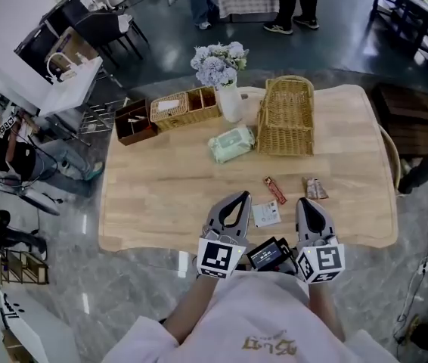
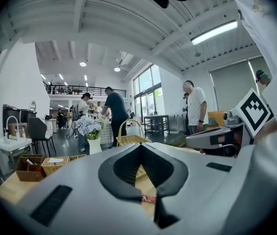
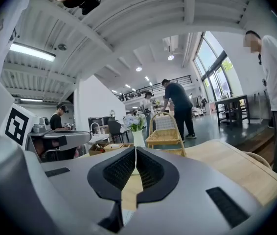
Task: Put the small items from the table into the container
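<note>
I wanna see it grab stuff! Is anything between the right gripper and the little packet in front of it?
Nothing visible. Only bare table lies between the right gripper, jaws shut, and the packet, and bare wood again from the packet to the wicker basket.

Background stuff first: a white vase (image 1: 231, 104) with pale blue and white flowers (image 1: 218, 63) stands at the far edge of the table (image 1: 161, 203). Left of it is a low wicker tray (image 1: 184, 108) split into compartments, and a dark brown box (image 1: 134, 121) sits right beside that at the corner. The floor (image 1: 161, 59) is glossy dark grey. Two people (image 1: 297, 2) stand past the far end, only their legs showing. Off to the left there's a white counter (image 1: 74, 82) and some black chairs (image 1: 108, 29). A dark bench (image 1: 414, 116) sits on the right. Tall windows (image 2: 146, 94) and a strip light (image 2: 215, 32) show up higher.
</note>
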`<state>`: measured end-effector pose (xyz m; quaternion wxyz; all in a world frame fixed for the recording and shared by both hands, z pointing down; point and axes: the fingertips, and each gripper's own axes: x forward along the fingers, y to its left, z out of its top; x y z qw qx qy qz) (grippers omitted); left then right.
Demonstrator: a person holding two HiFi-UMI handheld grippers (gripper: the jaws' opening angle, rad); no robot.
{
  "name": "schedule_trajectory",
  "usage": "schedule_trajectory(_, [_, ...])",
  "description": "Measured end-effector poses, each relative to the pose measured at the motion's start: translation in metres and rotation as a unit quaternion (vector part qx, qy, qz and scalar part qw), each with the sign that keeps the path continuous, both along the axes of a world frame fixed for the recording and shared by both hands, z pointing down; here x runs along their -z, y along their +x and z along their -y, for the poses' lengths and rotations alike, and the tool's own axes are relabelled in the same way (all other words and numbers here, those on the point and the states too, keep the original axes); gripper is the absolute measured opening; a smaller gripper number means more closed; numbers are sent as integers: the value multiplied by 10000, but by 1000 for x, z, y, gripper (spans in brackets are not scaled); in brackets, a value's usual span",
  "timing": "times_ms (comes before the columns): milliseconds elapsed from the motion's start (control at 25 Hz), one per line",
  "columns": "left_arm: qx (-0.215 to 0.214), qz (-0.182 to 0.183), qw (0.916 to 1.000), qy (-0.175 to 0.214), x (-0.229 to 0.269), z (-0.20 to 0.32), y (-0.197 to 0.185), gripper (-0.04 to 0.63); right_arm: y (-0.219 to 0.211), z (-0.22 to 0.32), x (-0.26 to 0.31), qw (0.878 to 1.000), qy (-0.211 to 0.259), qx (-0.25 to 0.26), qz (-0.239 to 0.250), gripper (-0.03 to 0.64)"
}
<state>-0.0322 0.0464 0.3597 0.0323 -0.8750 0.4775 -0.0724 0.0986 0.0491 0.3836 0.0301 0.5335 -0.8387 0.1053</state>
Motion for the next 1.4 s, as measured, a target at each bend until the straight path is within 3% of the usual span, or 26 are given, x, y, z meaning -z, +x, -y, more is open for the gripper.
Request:
schedule_trajectory(400, [572, 31, 9982, -159, -15, 19, -20, -8, -6, 39, -34, 9979, -405, 460, -224, 18])
schedule_trajectory(1000, [561, -164, 9980, -251, -39, 63, -22, -7, -17, 70, -78, 9915, -963, 659, -574, 20])
schedule_trajectory(1400, [535, -78, 9957, -751, -90, 77, -19, -7, -20, 80, -125, 9836, -1435, 750, -796, 21])
